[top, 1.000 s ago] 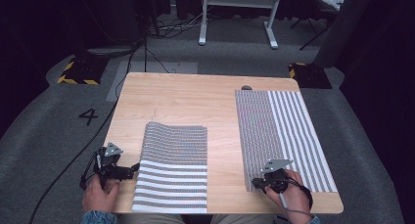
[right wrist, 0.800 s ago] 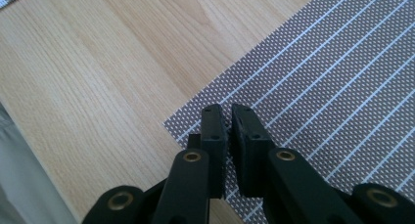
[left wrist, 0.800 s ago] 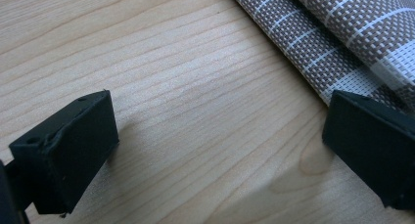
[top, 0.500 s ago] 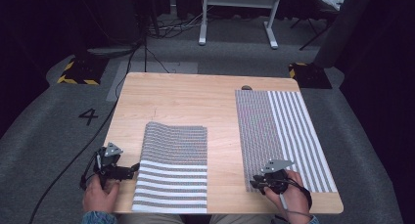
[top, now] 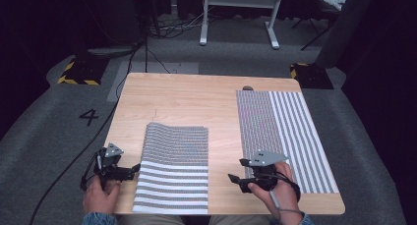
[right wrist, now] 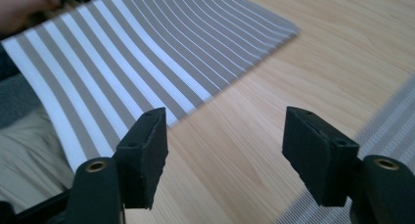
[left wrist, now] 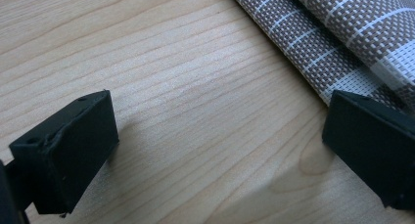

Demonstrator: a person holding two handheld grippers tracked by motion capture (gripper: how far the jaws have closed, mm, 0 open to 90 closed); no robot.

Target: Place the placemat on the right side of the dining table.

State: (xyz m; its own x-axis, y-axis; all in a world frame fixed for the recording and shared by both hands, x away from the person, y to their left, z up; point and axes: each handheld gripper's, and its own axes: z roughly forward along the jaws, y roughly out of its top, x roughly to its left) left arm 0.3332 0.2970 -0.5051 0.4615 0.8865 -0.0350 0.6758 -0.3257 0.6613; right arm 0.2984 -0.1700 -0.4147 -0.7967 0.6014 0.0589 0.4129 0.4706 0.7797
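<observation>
Two striped woven mats lie on the wooden table (top: 196, 102). The left mat (top: 172, 171) (left wrist: 352, 33) (right wrist: 122, 57) is folded, and its near edge hangs over the table's front. My left gripper (top: 132, 171) (left wrist: 215, 136) rests open at that mat's left edge, with bare wood between its jaws. The right mat (top: 285, 131) (right wrist: 386, 121) lies flat. My right gripper (top: 237, 170) (right wrist: 225, 136) hovers just left of this mat's near left corner. Its jaws have just been opening and stand wide with nothing between them.
A small dark object (top: 248, 88) sits at the table's far edge by the right mat. On the floor beyond stand a white frame (top: 241, 14) and yellow-black blocks (top: 78, 72). A cable (top: 74, 161) runs along the floor at the left.
My right gripper has risen and shifted left off the right mat's near corner, and its jaws have opened wide. The left gripper and both mats have not moved.
</observation>
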